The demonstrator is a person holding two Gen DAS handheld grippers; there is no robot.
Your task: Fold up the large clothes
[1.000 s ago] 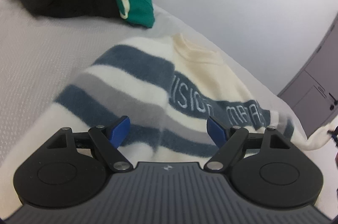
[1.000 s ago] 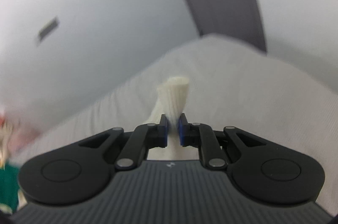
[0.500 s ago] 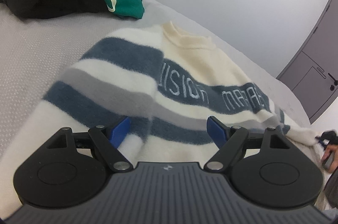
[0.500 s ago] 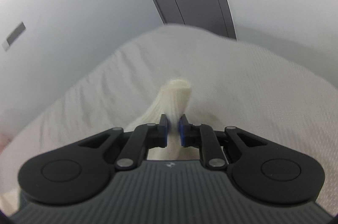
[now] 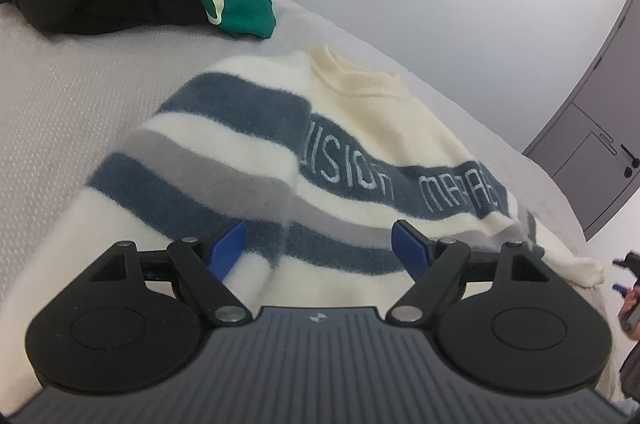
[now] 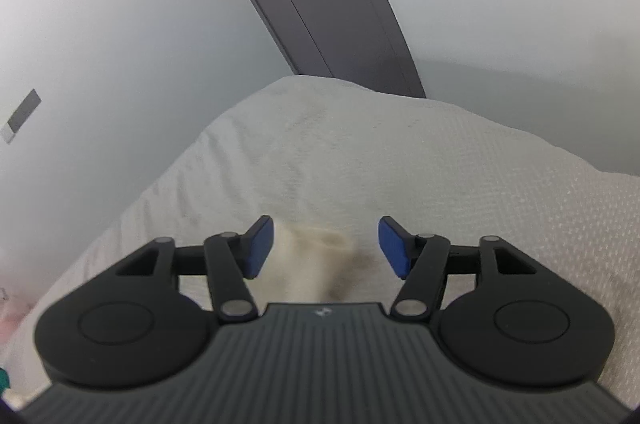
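While the striped sweater (image 5: 304,160) lies spread mid-bed (image 5: 60,96), sleeve cuff (image 6: 316,260) near the rt edge, soft and limp, cuffs/hem are best gripped. Right gripper (image 6: 324,248) jaws, just opened, straddle the cuff w/o contact; left gripper (image 5: 320,248) is held open, empty.

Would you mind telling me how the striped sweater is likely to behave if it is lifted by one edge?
The striped sweater would probably hang limp: it already drapes in soft folds on the bed. Its fuzzy knit looks grippy rather than slippery. It seems bulky yet fairly light, so the free sleeve would likely trail.
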